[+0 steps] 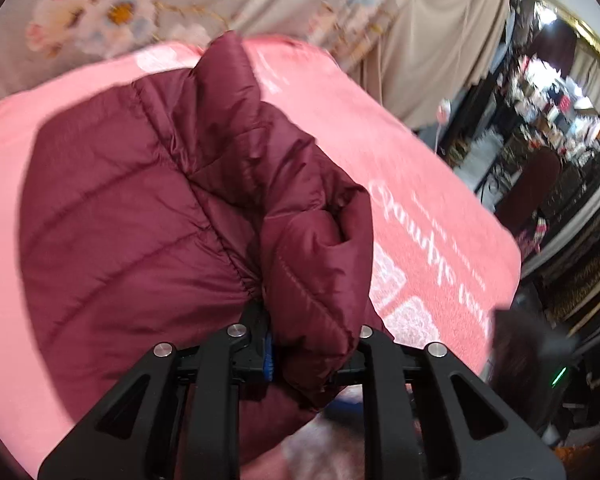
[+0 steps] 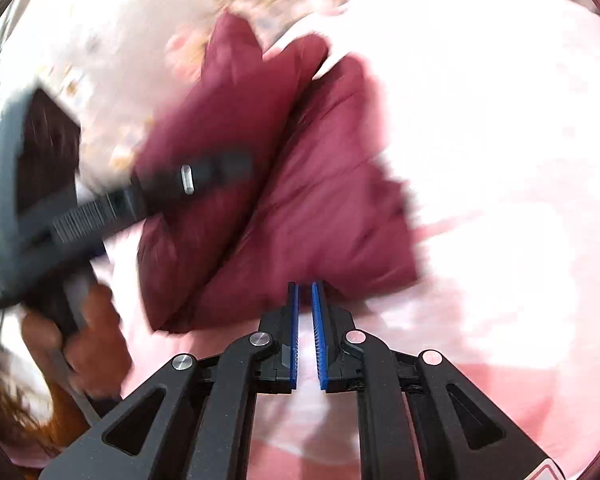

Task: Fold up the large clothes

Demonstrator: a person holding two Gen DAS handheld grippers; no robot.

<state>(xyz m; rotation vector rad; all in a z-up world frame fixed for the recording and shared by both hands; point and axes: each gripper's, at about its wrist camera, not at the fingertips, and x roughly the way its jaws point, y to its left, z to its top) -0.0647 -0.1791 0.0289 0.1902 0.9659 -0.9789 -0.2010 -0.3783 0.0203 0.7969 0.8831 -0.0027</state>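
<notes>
A maroon quilted puffer jacket (image 1: 148, 200) lies bunched on a pink blanket (image 1: 420, 184). My left gripper (image 1: 312, 356) is shut on a thick fold of the jacket, which fills the space between its fingers and hides the right pad. In the right wrist view the jacket (image 2: 300, 208) lies ahead, blurred. My right gripper (image 2: 305, 336) is nearly shut with nothing between its blue pads (image 2: 294, 336), just short of the jacket's near edge. The left gripper (image 2: 148, 196) shows there too, held by a hand (image 2: 88, 340) at the left.
A floral bedsheet (image 1: 112, 12) and a beige curtain (image 1: 440, 40) lie behind the blanket. Dark cluttered shelves (image 1: 552, 120) stand at the right, past the blanket's edge. The pink blanket (image 2: 500, 160) spreads wide to the right of the jacket.
</notes>
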